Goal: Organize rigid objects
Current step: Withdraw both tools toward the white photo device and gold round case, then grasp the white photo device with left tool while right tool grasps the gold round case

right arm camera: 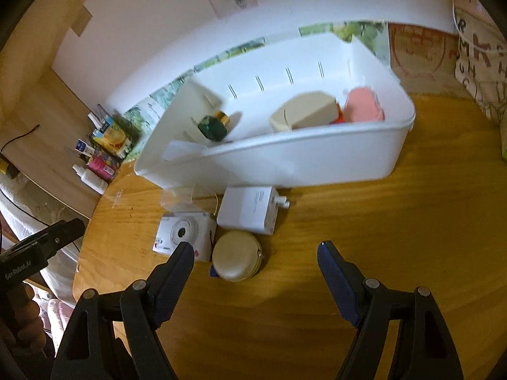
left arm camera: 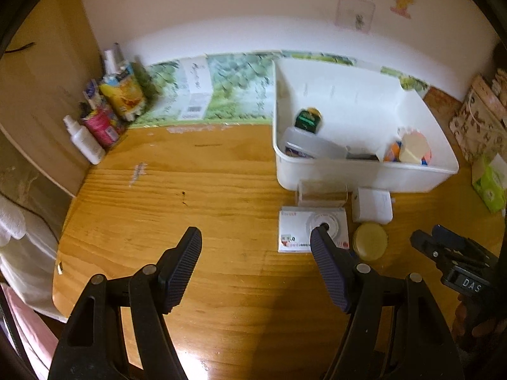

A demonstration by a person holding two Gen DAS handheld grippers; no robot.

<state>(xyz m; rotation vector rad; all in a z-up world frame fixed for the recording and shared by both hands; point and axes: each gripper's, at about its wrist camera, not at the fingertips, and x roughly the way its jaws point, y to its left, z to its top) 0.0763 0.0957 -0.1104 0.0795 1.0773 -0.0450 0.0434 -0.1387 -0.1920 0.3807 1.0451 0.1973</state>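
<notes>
Bottles and bright packets (left arm camera: 107,110) crowd the far left corner of the wooden counter (left arm camera: 190,196), against the wall. Toward the middle, the left hand-held gripper (left arm camera: 256,240) hangs above bare wood with its fingers spread wide and nothing between them; its right fingertip overlaps the white toy camera (left arm camera: 312,229) in the left wrist view, though contact cannot be told.

Right of that, four loose things sit close together just in front of the white bin (left arm camera: 364,177): a clear plastic box (left arm camera: 321,194) nearest the bin wall, the camera (right arm camera: 185,232) below it, a white charger block (right arm camera: 250,210) with its prongs pointing right, and a round yellowish case (right arm camera: 236,259) just beside the camera and charger.

Inside the bin lie a dark green bottle with a gold cap (right arm camera: 214,126) at the left end, a translucent container (left arm camera: 313,144) along the near wall, a beige wedge-shaped block (right arm camera: 304,110) and a pink piece (right arm camera: 364,106) at the right end.

The right hand-held gripper (right arm camera: 256,248) is held open too, empty, above the counter just right of the round case. A green tissue pack (left arm camera: 489,183) lies at the far right.
</notes>
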